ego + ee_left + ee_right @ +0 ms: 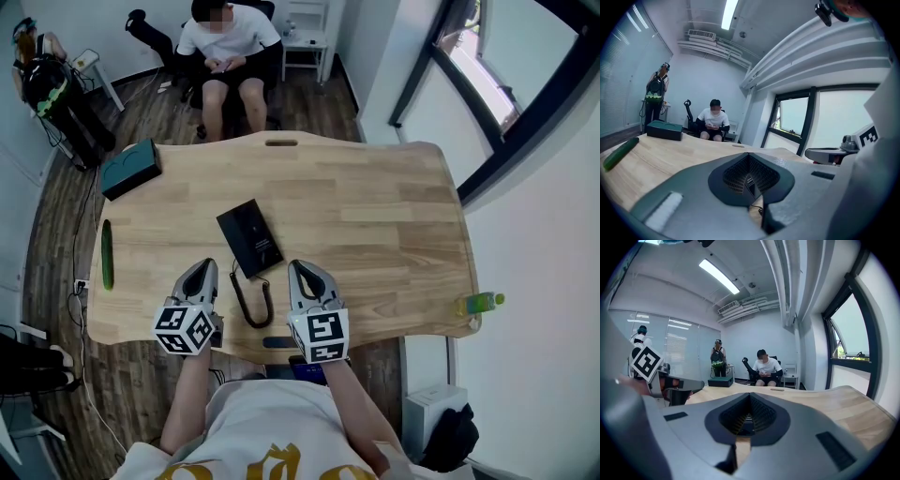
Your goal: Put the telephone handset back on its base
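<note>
A black telephone [249, 239] lies flat on the wooden table [375, 216], near the middle. Its dark cord [253, 305] loops from the near end toward the front edge. From the head view I cannot tell the handset apart from the base. My left gripper [208, 266] hovers just left of the cord, jaws closed together, nothing in them. My right gripper [296, 267] hovers just right of the cord, likewise shut and empty. In the left gripper view the closed left gripper [750, 158] fills the lower frame; the right gripper view shows the right gripper [750, 398] the same way.
A green cucumber [107, 254] lies at the table's left edge and a dark teal box [130, 169] at the far left corner. A green bottle [480, 303] sits off the right edge. A person sits on a chair [230, 56] beyond the table.
</note>
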Available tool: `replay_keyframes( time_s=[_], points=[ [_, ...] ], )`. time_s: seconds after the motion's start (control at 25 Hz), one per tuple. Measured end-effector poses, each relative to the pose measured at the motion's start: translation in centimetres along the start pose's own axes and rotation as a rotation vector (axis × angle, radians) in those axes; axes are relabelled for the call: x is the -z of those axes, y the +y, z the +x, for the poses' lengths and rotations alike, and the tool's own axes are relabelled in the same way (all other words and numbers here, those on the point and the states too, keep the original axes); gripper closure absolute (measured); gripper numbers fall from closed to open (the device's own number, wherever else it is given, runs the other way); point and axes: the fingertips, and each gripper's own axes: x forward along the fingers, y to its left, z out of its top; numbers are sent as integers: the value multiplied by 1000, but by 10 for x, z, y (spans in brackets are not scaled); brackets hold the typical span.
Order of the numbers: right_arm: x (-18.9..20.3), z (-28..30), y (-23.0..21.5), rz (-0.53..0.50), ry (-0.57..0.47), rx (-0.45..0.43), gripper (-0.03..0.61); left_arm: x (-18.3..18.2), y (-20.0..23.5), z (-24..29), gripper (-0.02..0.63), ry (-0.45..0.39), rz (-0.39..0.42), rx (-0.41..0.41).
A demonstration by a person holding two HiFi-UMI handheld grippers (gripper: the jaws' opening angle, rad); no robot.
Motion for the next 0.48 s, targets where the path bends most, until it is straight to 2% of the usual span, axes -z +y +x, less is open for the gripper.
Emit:
replay_keyframes(
  time_s=[0.48],
  points=[
    [-1,1,-3,7,-7,-8,575,6,-2,5,611,18,-3,-8]
  ],
)
